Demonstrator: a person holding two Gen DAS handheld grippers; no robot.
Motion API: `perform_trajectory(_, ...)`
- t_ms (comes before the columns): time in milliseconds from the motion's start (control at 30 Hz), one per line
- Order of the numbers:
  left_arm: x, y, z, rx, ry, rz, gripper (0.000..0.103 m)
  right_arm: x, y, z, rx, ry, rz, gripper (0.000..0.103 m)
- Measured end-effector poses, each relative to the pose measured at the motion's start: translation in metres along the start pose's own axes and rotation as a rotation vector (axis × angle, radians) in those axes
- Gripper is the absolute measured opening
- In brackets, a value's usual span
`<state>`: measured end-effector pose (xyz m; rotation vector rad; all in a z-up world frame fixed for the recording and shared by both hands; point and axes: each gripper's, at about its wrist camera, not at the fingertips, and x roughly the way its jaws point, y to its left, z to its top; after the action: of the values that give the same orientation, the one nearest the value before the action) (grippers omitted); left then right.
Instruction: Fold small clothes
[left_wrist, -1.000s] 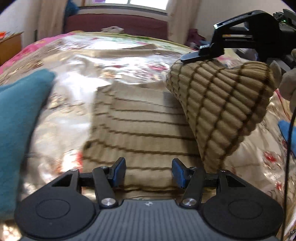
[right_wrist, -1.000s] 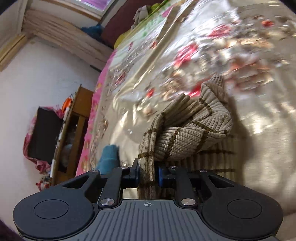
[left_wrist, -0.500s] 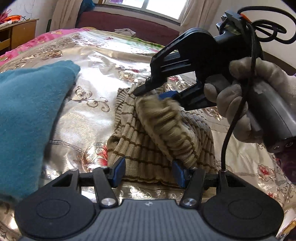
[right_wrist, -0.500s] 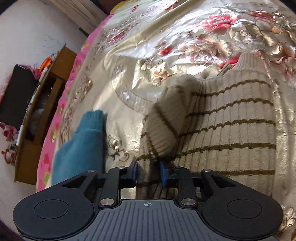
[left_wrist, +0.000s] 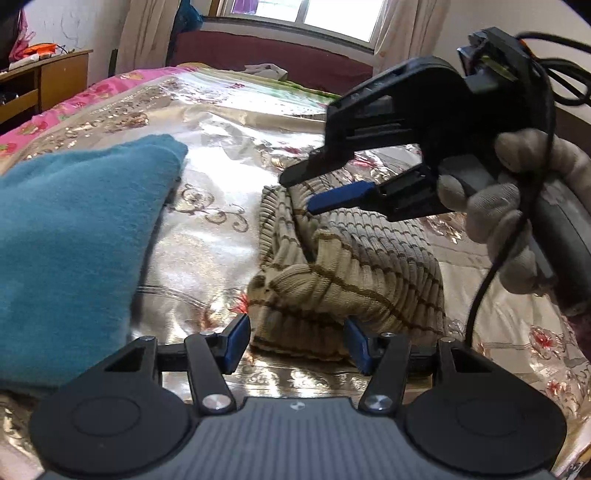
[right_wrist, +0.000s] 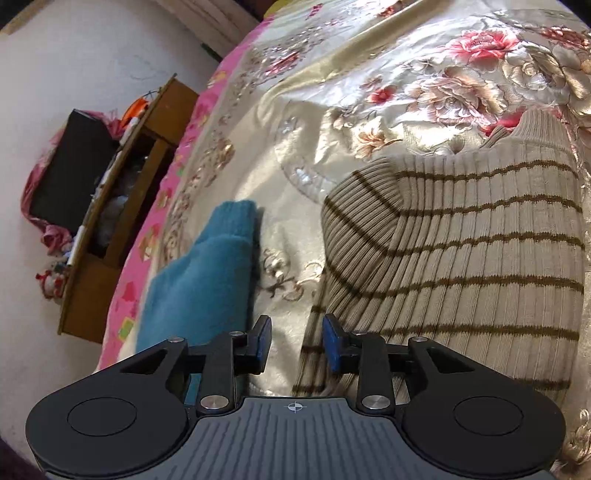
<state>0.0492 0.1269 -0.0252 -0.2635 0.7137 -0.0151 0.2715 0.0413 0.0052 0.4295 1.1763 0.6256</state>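
Note:
A beige ribbed sweater with thin brown stripes (left_wrist: 354, 258) lies folded over on the shiny floral bedspread (left_wrist: 214, 177); it also shows in the right wrist view (right_wrist: 461, 251). My left gripper (left_wrist: 295, 343) is open and empty, just short of the sweater's near edge. My right gripper (right_wrist: 297, 341) is open and empty above the sweater's left edge. In the left wrist view the right gripper (left_wrist: 295, 192) hovers over the sweater, held by a gloved hand (left_wrist: 517, 206).
A folded teal garment (left_wrist: 74, 236) lies on the bed left of the sweater, and shows in the right wrist view (right_wrist: 207, 280). A wooden cabinet (right_wrist: 125, 236) stands beside the bed. A dark red headboard (left_wrist: 273, 55) and a window are at the far end.
My right gripper carried the sweater's lifted part over onto the rest, then opened and let it go. The fold now lies flat. My left gripper stayed open.

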Motion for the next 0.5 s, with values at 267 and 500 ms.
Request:
perform_trajectory(267, -0.014, 0.013, 0.007, -0.035, -0.038, 0.01, 0.06, -0.038, -0.005, -0.005, -0.1, -0.09, -0.054, 0.031)
perform_trajectory(500, -0.015, -0.001, 0.028, -0.019, -0.121, -0.058, 0.061, -0.045, -0.02, -0.011, -0.143, -0.091, -0.127, 0.031)
